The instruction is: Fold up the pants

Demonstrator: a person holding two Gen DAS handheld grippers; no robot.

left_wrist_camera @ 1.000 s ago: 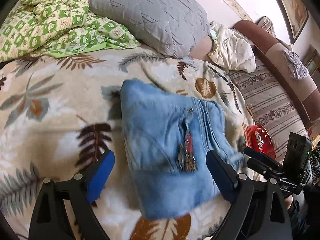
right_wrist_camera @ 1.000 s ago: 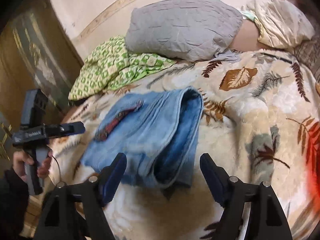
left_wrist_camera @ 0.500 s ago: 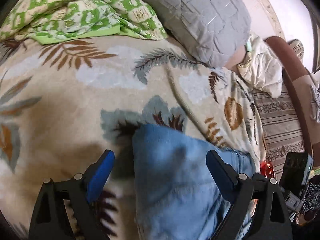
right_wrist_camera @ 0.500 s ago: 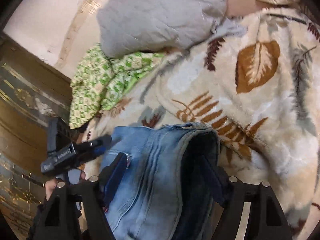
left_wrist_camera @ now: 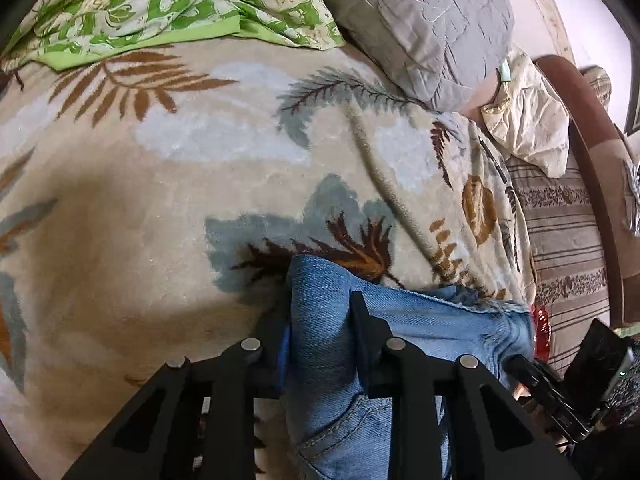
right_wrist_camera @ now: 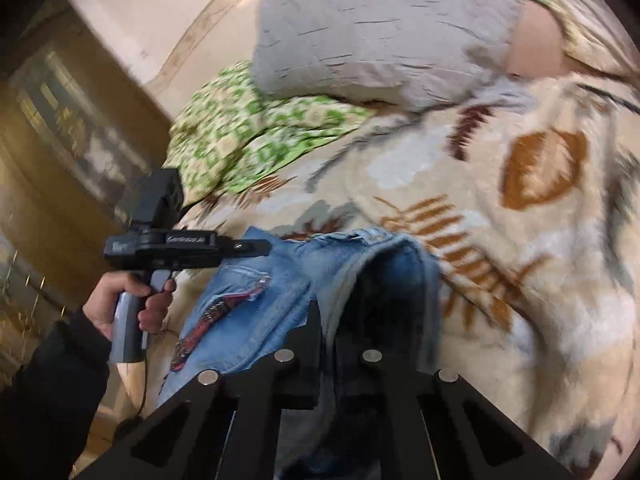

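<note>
Folded blue denim pants lie on a leaf-print blanket. My left gripper has its jaws closing on the pants' far left corner, with the denim pinched between the black fingers. In the right wrist view the pants show a red and dark trim strip on top. My right gripper is shut on the thick folded edge at the pants' far right. The left gripper also shows there, held by a hand in a dark sleeve.
A grey quilted pillow and a green patterned cloth lie at the head of the bed. A cream pillow and a striped cushion sit to the right. A wooden wardrobe stands at the left.
Both grippers moved forward and down over the pants to their far edge. Both stood wide open before and now have closed onto the denim.
</note>
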